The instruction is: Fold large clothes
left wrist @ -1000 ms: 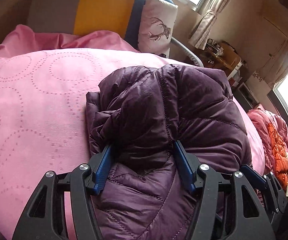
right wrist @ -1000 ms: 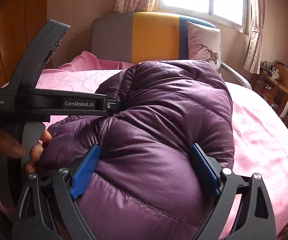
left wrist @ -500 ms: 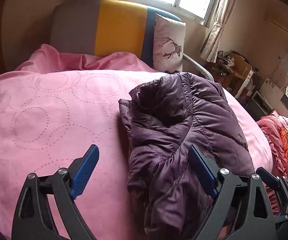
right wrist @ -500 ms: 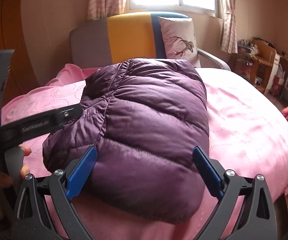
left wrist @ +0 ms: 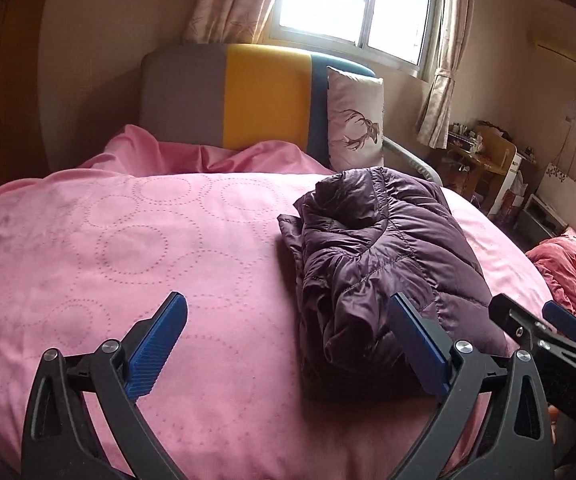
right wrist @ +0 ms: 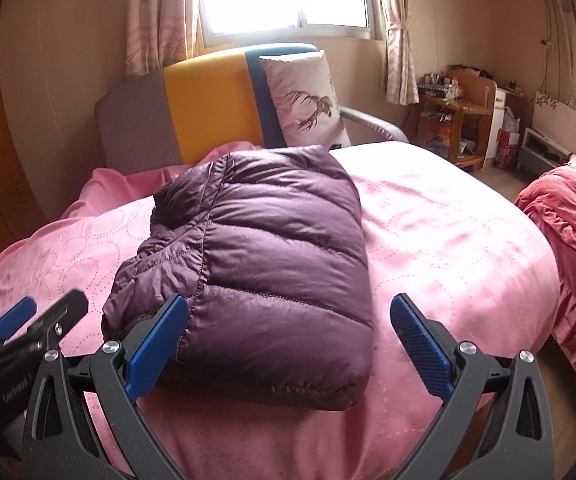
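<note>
1. Withdrawn from purple down jacket: left gripper and right gripper, jaws just spread wide, empty.
2. Folded bundle resting on pink bed.
3. Folding apparently finished; next, probably setting aside.

The folded jacket lies on the bed. Far behind it stands the headboard, with a pillow leaning on its right part.
</note>
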A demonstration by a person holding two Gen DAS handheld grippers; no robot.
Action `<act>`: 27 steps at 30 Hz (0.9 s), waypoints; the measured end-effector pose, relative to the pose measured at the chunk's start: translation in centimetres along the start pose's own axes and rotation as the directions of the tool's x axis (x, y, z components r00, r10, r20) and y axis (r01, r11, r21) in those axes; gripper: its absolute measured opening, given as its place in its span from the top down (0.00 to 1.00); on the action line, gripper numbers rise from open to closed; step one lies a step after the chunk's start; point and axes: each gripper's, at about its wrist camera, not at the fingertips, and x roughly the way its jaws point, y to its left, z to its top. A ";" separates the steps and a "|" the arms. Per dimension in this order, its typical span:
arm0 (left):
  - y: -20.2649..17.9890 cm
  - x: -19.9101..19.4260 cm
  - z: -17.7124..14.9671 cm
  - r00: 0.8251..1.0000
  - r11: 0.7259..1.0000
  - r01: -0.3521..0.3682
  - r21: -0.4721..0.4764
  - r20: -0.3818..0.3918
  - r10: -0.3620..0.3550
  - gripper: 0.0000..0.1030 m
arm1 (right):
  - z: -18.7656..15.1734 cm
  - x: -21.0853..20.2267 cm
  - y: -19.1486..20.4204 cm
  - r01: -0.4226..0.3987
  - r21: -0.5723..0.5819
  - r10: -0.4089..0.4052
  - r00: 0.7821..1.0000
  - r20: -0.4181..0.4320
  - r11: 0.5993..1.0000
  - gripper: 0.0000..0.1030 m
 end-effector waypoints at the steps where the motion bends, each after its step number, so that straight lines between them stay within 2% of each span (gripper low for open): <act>1: 0.0 -0.2 -0.3 1.000 1.000 -0.006 -0.002 0.001 0.006 0.04 | 0.0 -0.3 0.0 0.007 0.002 -0.007 1.000 0.010 1.000 0.02; 5: 0.0 -1.2 -1.2 0.999 0.999 -0.049 0.013 0.010 0.049 0.04 | -0.5 -0.9 0.4 0.037 -0.008 -0.037 0.999 0.016 0.999 0.02; 11: 0.3 -2.0 -2.2 0.997 0.997 -0.074 0.006 0.010 0.074 0.04 | -1.2 -1.0 0.9 0.051 -0.017 -0.052 0.999 -0.015 0.999 0.02; 14: 0.6 -2.1 -2.4 0.998 0.998 -0.068 -0.017 0.002 0.068 0.04 | -1.2 -1.3 0.9 0.054 -0.003 -0.054 0.999 -0.011 0.999 0.02; 21: 0.9 -1.9 -2.7 0.994 0.993 -0.113 -0.037 -0.010 0.112 0.04 | -1.1 -1.6 1.1 0.076 -0.021 -0.077 0.997 -0.013 0.997 0.02; 27: 0.4 -1.9 -3.0 0.990 0.990 -0.144 -0.005 0.004 0.144 0.04 | -1.3 -1.7 1.3 0.082 -0.030 -0.082 0.997 -0.004 0.996 0.02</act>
